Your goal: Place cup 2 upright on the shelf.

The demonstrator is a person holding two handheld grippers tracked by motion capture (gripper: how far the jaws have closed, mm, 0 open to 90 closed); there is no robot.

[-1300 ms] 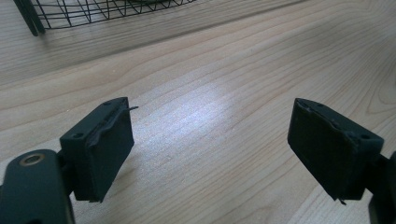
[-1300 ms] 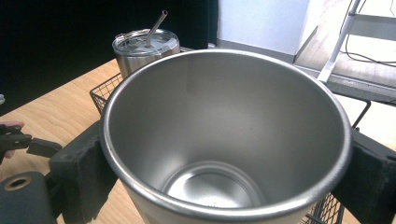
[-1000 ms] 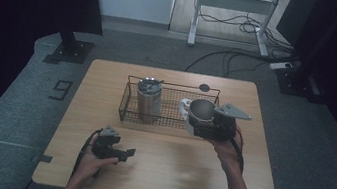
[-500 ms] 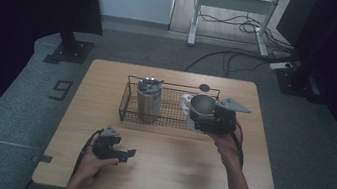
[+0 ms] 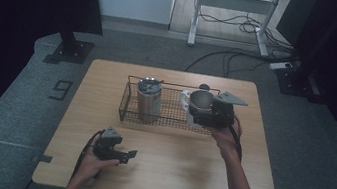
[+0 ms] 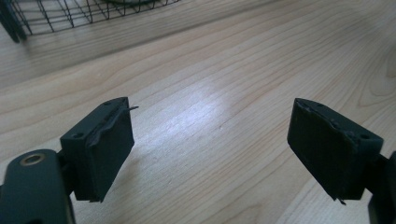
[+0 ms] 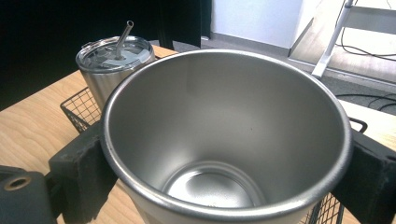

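While going left to right, starting with the left gripper (image 5: 130, 155): parked low over the near part of the table (image 5: 168, 185), jaws apart with nothing but bare wood between them, so not doing any work at the moment. Moving on to the wire basket (image 5: 124, 104) in the middle, with a lidded tumbler (image 5: 148, 99) standing upright in its left end, straw (image 7: 123, 33) poking out of the lid, looks settled and done. Further right, something white and mug-like (image 5: 185, 98) tucked against the basket's right part, too small to call for sure. Then the main bit: right gripper (image 5: 200, 113) clamped on an open steel cup (image 7: 224, 140), one pad on each side just under the rim, held upright over the right end of the basket, empty inside. Can't tell whether touching the basket floor or hanging just above it. Also a small dark round thing (image 5: 204, 86) on the wood behind the basket, maybe a lid. Guessing roughly halfway: one tumbler in place, second cup gripped and over the basket but not let go yet, lid possibly left to deal with.
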